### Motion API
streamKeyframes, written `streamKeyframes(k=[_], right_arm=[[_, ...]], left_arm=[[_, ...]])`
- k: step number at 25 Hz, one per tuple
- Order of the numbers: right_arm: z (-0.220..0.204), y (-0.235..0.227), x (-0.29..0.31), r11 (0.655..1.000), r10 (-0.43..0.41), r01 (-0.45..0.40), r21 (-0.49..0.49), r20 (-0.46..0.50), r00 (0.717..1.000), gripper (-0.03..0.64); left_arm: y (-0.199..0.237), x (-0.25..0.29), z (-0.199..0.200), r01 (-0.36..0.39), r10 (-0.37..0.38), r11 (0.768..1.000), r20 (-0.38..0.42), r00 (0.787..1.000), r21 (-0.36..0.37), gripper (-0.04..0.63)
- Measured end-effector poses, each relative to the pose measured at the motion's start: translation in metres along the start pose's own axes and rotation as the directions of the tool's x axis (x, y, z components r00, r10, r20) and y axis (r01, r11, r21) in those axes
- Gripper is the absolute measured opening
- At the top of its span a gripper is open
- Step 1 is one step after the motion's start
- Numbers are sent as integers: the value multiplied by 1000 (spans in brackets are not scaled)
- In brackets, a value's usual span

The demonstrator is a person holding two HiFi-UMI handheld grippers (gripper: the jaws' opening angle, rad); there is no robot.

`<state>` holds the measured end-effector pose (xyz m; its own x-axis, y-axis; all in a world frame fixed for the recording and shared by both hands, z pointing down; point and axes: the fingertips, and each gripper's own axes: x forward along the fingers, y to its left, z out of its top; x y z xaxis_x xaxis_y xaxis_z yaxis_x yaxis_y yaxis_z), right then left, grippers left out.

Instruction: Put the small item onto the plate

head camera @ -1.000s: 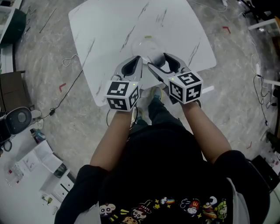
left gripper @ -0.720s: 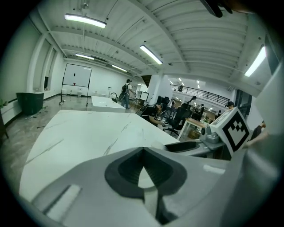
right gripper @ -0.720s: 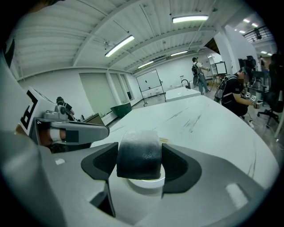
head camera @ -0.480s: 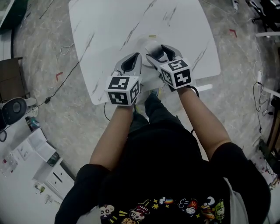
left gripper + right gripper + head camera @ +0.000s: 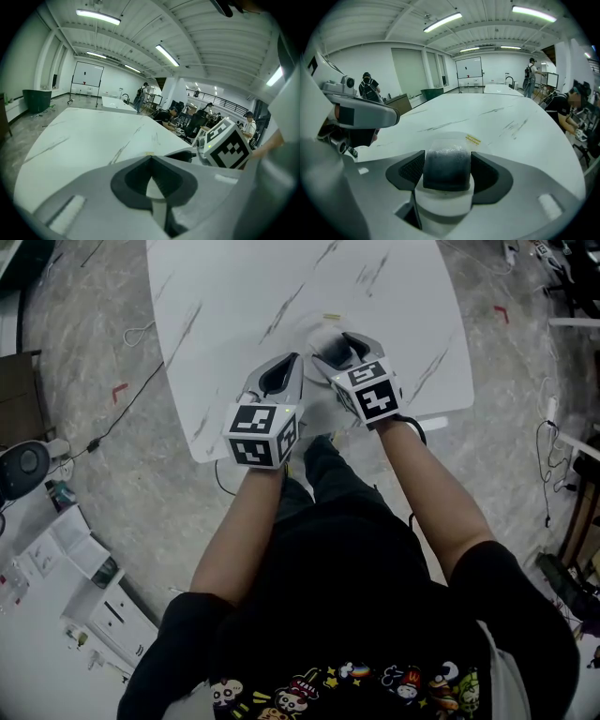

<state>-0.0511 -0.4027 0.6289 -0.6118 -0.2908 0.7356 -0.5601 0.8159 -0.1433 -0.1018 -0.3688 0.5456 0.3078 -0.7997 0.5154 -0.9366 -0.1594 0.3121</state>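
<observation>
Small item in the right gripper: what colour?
Dark grey, nearly black, paler along the top; the right gripper view shows the small item best.

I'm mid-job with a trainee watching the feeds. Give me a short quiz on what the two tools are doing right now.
1. True or false: the jaws of the left tool stand wide apart.
2. Pick one. The right tool is:
A. shut on a dark small item
B. shut on a cable
C. open and empty
3. Fill in the blank: in the head view, both tools are over the white, marble-streaked ____.

Key:
1. False. Its jaws are together, with nothing between them.
2. A
3. table
</observation>
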Motion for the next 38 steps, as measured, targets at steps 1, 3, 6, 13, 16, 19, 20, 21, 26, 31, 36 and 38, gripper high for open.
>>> streamKeyframes(k=[1,3,6,13,16,19,20,21,26,31,36,38], right_arm=[[-1,2,1,1000,3,-3,-8,-12,1000,334],[-3,4,2,1000,4,-5,-24,-33,999,334],[-4,4,6,999,-1,-1,-44,-49,999,334],[-5,5,11,997,-11,6,-72,-70,997,334],[-5,5,13,996,-16,10,-83,-75,997,334],[-5,3,14,996,-30,24,-89,-72,997,336],[-5,2,14,996,-34,28,-86,-69,997,337],[-5,2,14,996,-35,30,-81,-67,997,338],[-1,1,9,998,-37,36,-43,-39,999,347],[13,2,-14,998,-56,56,11,50,997,305],[25,1,-55,988,-140,128,82,166,976,150],[29,5,-74,984,-160,139,109,217,963,75]], left_arm=[[1,0,-1,-2,2,1000,-1,1000,-2,0],[4,-1,-1,-6,6,1000,-1,1000,-6,0],[9,-2,-1,-11,11,1000,7,1000,-10,0],[14,-10,-5,-18,18,1000,18,1000,-25,0],[16,-13,-7,-23,24,999,20,1000,-30,0],[19,-16,-7,-30,31,999,21,999,-32,0],[19,-17,-7,-32,33,999,22,999,-31,0],[19,-18,-7,-33,34,999,22,999,-31,0],[21,-23,-5,-31,31,999,27,999,-20,0],[16,-27,-2,-9,9,1000,30,999,-1,0],[2,-34,3,30,-32,999,36,999,37,0],[-4,-38,8,47,-50,997,42,998,60,0]])
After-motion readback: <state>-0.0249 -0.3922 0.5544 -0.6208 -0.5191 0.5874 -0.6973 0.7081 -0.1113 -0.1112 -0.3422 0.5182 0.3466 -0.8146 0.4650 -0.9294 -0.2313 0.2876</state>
